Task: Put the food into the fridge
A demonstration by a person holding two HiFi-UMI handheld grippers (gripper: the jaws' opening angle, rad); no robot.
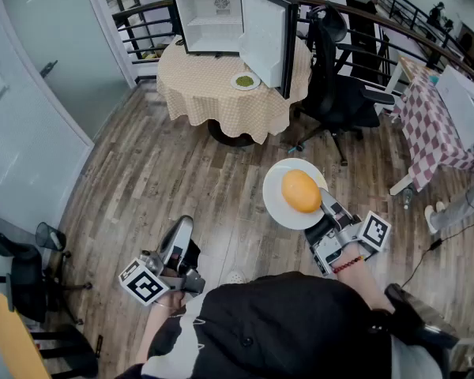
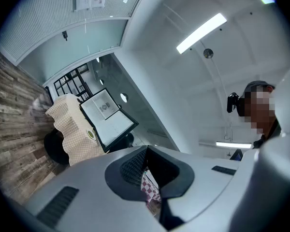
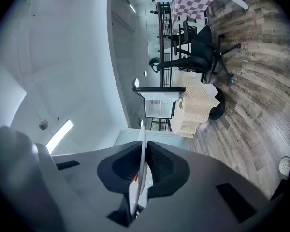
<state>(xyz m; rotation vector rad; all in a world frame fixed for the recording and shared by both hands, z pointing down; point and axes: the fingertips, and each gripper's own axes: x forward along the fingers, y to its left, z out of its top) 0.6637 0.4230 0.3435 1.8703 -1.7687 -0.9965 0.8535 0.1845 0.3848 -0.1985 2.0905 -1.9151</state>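
Note:
My right gripper is shut on the rim of a white plate that carries a round orange piece of food. I hold it level over the wooden floor. In the right gripper view the plate shows edge-on between the pads. The small fridge stands on the round table ahead, its door swung open to the right. A plate of green food lies on the table in front of it. My left gripper hangs low at the left, shut and holding nothing.
A black office chair stands right of the round table. A table with a red-checked cloth is at the far right. Another chair sits at the lower left, beside a glass wall. A railing runs behind the fridge.

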